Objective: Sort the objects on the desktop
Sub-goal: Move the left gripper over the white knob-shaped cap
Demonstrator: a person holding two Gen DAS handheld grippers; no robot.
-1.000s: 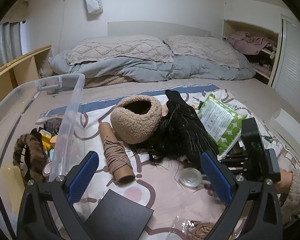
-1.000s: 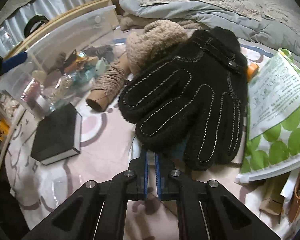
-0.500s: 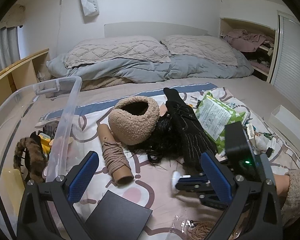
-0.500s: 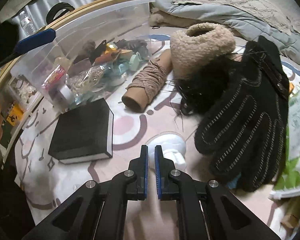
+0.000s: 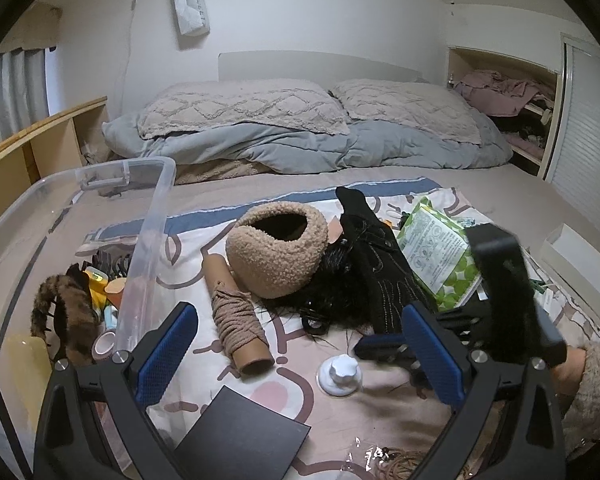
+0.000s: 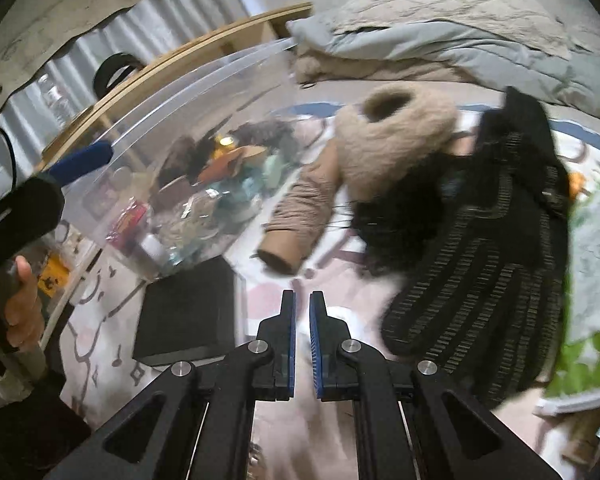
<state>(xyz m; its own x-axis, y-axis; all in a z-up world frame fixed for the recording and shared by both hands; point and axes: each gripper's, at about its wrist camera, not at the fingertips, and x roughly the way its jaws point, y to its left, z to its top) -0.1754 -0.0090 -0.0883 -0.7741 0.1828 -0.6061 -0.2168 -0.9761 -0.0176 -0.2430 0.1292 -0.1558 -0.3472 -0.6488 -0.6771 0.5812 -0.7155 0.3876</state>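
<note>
On the patterned sheet, from the clear bin (image 5: 148, 216) at left, we hold our left gripper (image 5: 296, 344) wide and empty, low over the bed. The white suction cup (image 5: 339, 374) sits knob-up ahead of it and to the right. Nearer the cup, our right gripper (image 6: 302, 312) shows narrow jaws, nothing clearly held.

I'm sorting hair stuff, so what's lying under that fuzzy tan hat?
Black hair-like strands spread out from beneath the fuzzy tan hat, with a black glove lying over them. How far they run underneath is covered.
</note>
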